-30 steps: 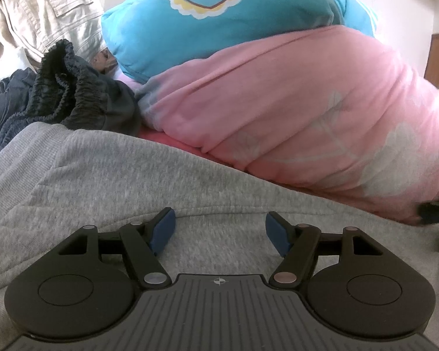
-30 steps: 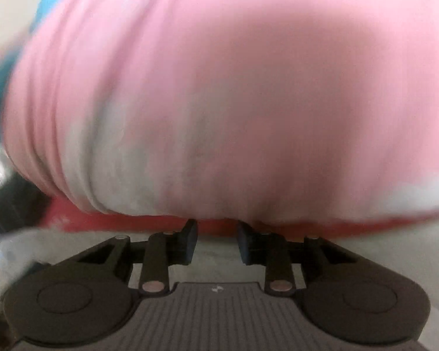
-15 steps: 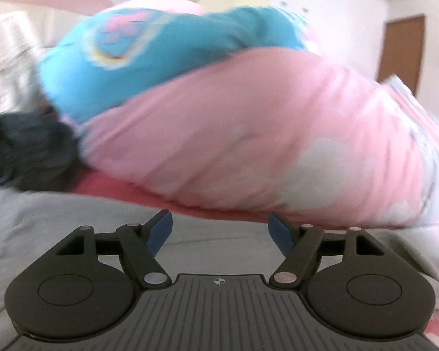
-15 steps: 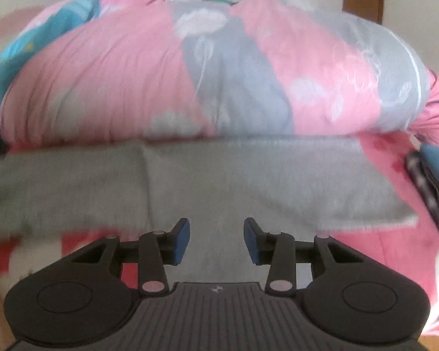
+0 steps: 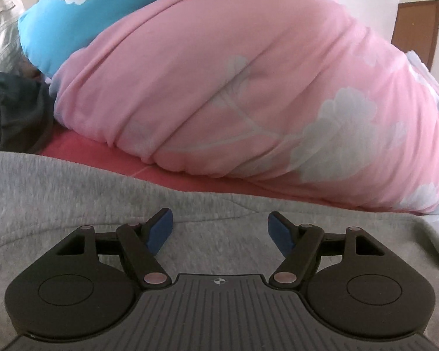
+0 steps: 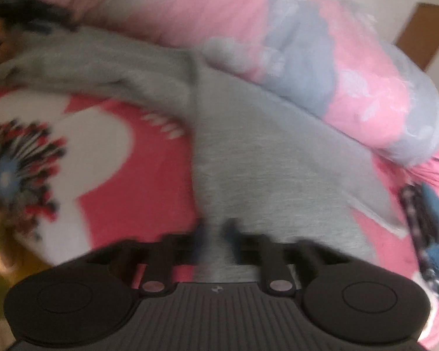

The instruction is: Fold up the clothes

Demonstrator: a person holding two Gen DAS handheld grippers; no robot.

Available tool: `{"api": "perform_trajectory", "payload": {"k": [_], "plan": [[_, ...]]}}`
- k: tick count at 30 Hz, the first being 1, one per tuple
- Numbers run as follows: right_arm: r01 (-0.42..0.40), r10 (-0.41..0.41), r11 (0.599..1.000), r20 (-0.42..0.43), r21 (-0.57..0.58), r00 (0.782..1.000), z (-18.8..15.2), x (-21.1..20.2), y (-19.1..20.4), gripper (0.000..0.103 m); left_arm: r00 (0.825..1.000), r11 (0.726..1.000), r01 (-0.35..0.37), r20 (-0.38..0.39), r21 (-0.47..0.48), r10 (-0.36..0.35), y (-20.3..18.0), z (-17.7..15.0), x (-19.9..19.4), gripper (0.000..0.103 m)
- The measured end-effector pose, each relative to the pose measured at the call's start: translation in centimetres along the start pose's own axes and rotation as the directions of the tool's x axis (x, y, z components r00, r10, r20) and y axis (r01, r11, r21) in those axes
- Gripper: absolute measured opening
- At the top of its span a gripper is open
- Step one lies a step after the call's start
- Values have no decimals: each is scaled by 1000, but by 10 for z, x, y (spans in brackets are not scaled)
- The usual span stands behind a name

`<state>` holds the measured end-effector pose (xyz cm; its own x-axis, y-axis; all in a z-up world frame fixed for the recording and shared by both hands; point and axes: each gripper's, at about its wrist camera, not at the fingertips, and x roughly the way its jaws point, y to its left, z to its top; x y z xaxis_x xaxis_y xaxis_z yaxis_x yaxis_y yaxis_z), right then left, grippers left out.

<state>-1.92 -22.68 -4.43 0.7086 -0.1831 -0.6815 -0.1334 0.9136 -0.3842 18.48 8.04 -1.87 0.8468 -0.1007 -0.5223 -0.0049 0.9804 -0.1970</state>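
The sweatshirt (image 5: 73, 193) is heather grey, a plain marl with no print; in the right wrist view the same grey cloth (image 6: 272, 158) is blurred. The bedsheet (image 6: 149, 175) under it is coral red with large white shapes and a feathered motif in blue, black and red near its left edge. The rolled duvet (image 5: 219, 87) is soft pink with pale grey-white cloud and stem prints; its far end (image 6: 307, 67) carries grey-blue patches. The pillow (image 5: 82, 14) above it is turquoise with a yellow-and-white scalloped badge. The left gripper's pads (image 5: 159, 232) are blue on black arms. A dark charcoal garment (image 5: 11, 111) lies at the left edge.
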Motion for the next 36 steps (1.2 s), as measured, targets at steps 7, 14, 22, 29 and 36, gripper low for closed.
{"api": "perform_trajectory", "payload": {"k": [7, 14, 22, 29, 36], "plan": [[208, -208, 978, 88, 13, 974, 34, -1, -62, 4, 1000, 1000, -10, 10, 16, 10, -2, 0, 1, 72], [322, -315, 946, 136, -32, 939, 96, 42, -129, 4, 1000, 1000, -15, 11, 20, 15, -4, 0, 2, 72], [285, -284, 958, 34, -32, 958, 133, 150, -167, 6, 1000, 999, -17, 8, 32, 17, -7, -1, 2, 73], [188, -201, 975, -118, -119, 972, 114, 207, -168, 38, 1000, 999, -17, 5, 36, 17, -8, -1, 0, 74], [84, -80, 993, 53, -80, 995, 122, 127, -183, 62, 1000, 999, -21, 4, 46, 21, -9, -3, 2, 75]]}}
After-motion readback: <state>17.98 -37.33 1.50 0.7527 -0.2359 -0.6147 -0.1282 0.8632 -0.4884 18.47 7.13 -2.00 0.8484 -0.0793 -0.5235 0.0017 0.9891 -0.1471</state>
